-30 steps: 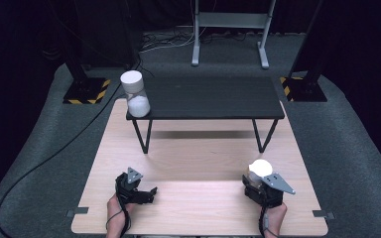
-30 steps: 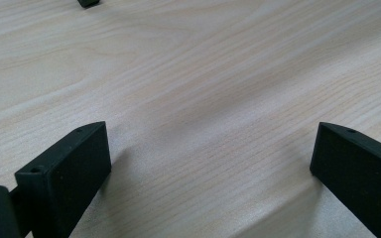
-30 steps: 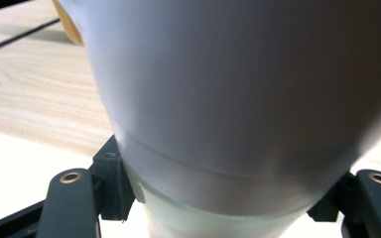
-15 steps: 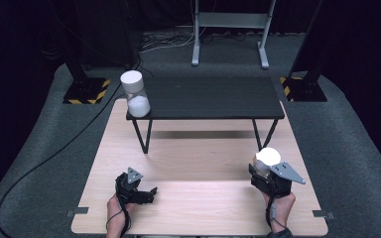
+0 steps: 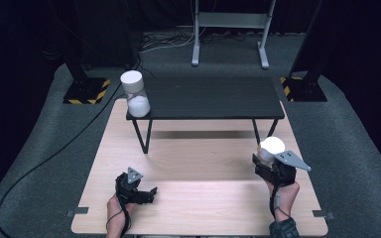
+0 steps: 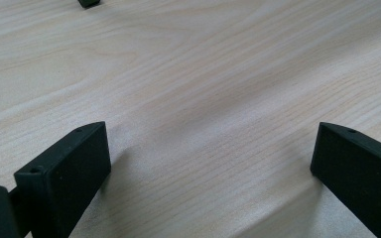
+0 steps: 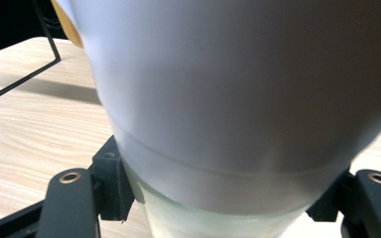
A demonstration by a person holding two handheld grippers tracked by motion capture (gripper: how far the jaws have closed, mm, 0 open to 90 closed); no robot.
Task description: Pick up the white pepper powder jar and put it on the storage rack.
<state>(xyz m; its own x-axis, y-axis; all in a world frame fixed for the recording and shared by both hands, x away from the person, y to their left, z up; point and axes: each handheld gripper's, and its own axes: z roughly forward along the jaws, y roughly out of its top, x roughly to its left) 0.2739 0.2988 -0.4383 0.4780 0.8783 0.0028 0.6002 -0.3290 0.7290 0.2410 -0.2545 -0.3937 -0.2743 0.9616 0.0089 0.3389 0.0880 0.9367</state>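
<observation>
Wooden tabletop (image 5: 198, 193): right gripper (image 5: 269, 159) clamps white-capped jar (image 5: 271, 148) for carrying; left gripper (image 5: 148, 192) rests beside, jaws spread, empty.

Two claws (image 5: 151, 191) (image 5: 264, 159), two white-capped jars (image 5: 135, 99) (image 5: 272, 147), one black bench (image 5: 213, 96), one wooden table (image 5: 198, 148).

A low black rectangular bench (image 5: 213, 96) on thin metal legs stands on the light wooden tabletop (image 5: 198, 148). Grey carpeted floor (image 5: 44, 148) surrounds it.
</observation>
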